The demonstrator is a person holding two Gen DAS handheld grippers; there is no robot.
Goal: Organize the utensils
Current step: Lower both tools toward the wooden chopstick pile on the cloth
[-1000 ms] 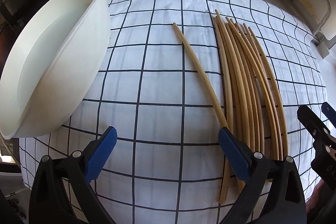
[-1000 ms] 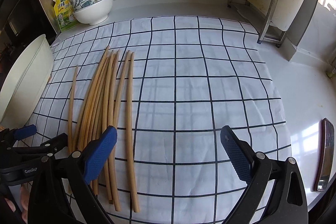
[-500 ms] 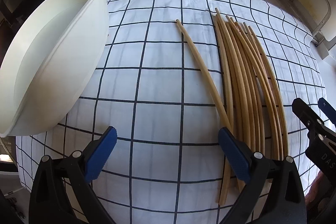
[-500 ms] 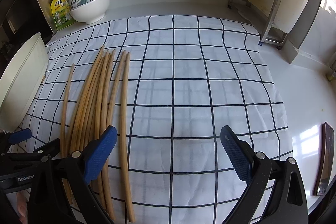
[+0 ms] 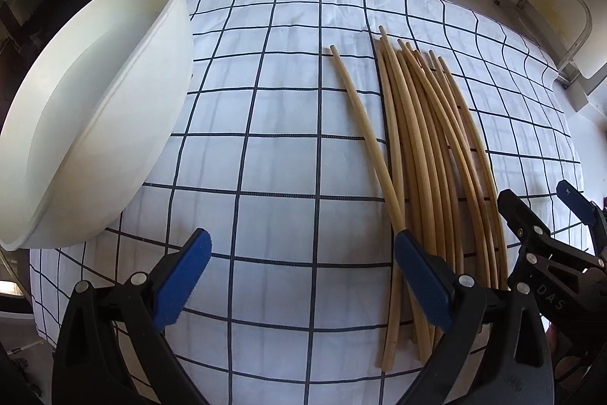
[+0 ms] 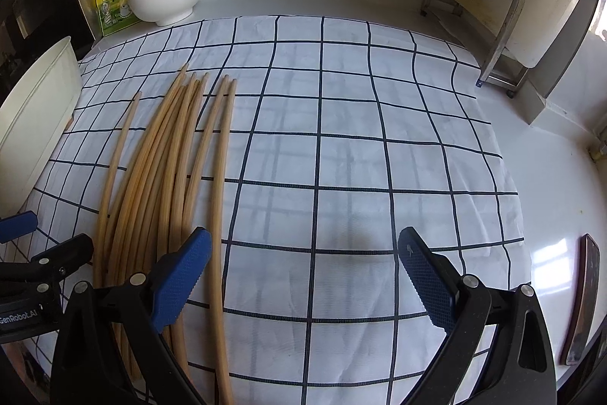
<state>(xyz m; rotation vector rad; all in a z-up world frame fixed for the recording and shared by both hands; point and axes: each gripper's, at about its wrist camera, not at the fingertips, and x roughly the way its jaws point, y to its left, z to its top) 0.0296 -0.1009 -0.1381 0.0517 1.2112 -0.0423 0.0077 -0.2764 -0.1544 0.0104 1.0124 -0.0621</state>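
Both views have drawn back slightly; the chopsticks [image 5: 428, 154] have not moved, lying bundled on the cloth [image 5: 273, 124] at 3 o'clock of the basin [image 5: 95, 109]. Left hand-held gripper [image 5: 299, 276] and right hand-held gripper [image 6: 303, 276] gape wide, empty. Best approach: straddle one outlying stick crosswise, close mid-shaft.

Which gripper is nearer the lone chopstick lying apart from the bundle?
Left. The left gripper has its right finger over the lone chopstick. The right gripper sits past the bundle, over bare cloth.
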